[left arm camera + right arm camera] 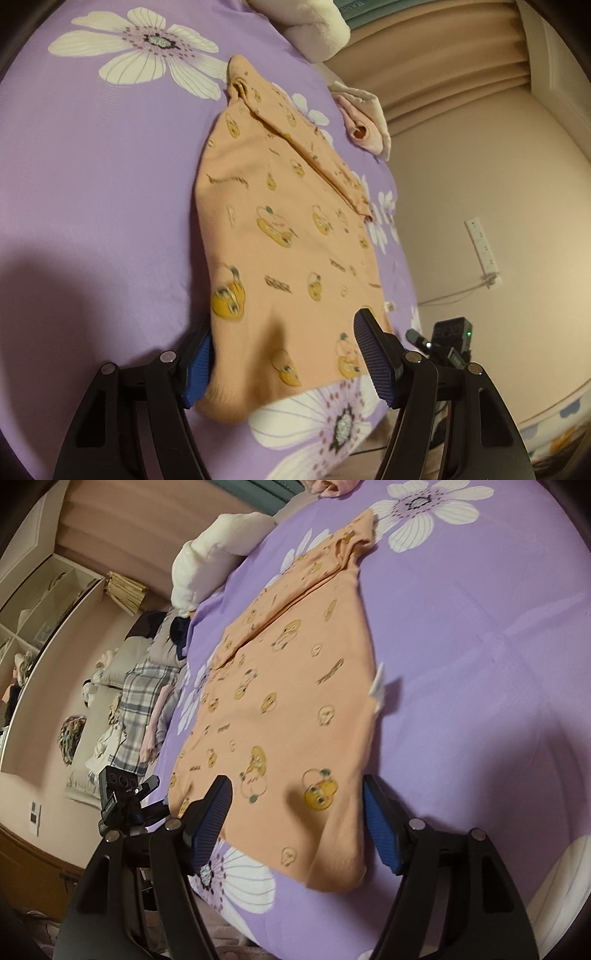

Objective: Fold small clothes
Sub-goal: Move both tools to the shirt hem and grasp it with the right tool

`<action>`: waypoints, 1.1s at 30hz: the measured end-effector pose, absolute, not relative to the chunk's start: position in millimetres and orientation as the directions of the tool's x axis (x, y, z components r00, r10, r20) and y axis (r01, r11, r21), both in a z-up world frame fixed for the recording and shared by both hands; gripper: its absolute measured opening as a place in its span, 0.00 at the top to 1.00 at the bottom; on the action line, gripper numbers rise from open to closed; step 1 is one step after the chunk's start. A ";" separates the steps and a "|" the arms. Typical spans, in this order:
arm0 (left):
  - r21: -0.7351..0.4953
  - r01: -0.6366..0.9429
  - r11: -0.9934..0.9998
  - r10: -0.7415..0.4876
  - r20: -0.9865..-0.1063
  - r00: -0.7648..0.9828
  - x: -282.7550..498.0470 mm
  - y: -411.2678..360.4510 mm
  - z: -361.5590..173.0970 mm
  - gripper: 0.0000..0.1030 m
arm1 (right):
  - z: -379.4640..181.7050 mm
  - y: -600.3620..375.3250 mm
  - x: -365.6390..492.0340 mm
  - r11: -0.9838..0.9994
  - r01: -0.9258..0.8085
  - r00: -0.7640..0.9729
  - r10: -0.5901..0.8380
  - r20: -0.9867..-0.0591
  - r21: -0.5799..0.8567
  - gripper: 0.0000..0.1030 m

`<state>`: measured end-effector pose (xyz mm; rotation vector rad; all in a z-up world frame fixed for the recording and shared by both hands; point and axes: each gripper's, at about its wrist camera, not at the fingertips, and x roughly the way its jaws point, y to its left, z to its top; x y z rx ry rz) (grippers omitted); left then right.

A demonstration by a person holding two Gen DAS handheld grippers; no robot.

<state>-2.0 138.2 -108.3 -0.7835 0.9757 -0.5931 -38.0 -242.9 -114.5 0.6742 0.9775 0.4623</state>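
A bedroom in a home.

A bed (92, 177) covered by a purple sheet with large white flowers fills both views; pleated beige curtains (443, 66) hang behind it, a power strip (484, 243) is fixed to the pink wall, and open shelving (44, 602) and a pile of clothes and bedding (144, 701) stand alongside.

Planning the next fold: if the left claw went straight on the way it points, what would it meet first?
Most likely the orange shirt: its near hem already lies between the open left claw fingers, over the purple bedsheet. Depth is unclear, so contact may already be close.
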 end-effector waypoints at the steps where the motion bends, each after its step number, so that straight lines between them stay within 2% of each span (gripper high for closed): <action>1: -0.802 0.099 0.589 -0.748 -0.495 0.442 -1.8 136.8 -109.1 0.33 | -115.1 -240.7 -39.1 0.705 -0.062 0.491 0.638 -0.593 0.707 0.31; 8: -0.791 0.110 0.602 -0.747 -0.510 0.426 9.1 118.3 -107.6 0.33 | -119.4 -228.9 -28.3 0.704 -0.058 0.500 0.634 -0.590 0.708 0.31; 12: -0.750 0.110 0.652 -0.712 -0.555 0.430 13.8 107.3 -104.6 0.33 | -119.1 -222.0 -20.5 0.715 -0.054 0.512 0.619 -0.595 0.697 0.33; 15: -0.754 0.093 0.650 -0.707 -0.554 0.440 14.9 107.0 -105.8 0.33 | -119.6 -223.0 -18.6 0.718 -0.042 0.521 0.609 -0.598 0.695 0.39; 18: -0.767 0.071 0.638 -0.704 -0.544 0.456 14.8 112.7 -108.0 0.33 | -121.4 -226.8 -19.5 0.723 -0.031 0.530 0.597 -0.602 0.690 0.48; 20: -0.767 0.063 0.638 -0.700 -0.544 0.463 13.8 114.7 -108.6 0.34 | -123.5 -230.5 -21.4 0.723 -0.021 0.537 0.590 -0.603 0.690 0.57; 23: -0.760 0.064 0.646 -0.695 -0.552 0.460 13.7 114.1 -107.5 0.34 | -126.4 -235.6 -22.4 0.718 -0.004 0.544 0.586 -0.601 0.696 0.64; 29: -0.750 0.062 0.659 -0.687 -0.566 0.456 18.8 110.7 -104.7 0.42 | -127.6 -237.9 -22.9 0.715 0.014 0.551 0.578 -0.602 0.699 0.71; 33: -0.750 0.026 0.661 -0.675 -0.579 0.457 20.0 114.2 -108.4 0.56 | -127.4 -236.8 -24.1 0.720 0.021 0.553 0.569 -0.608 0.693 0.75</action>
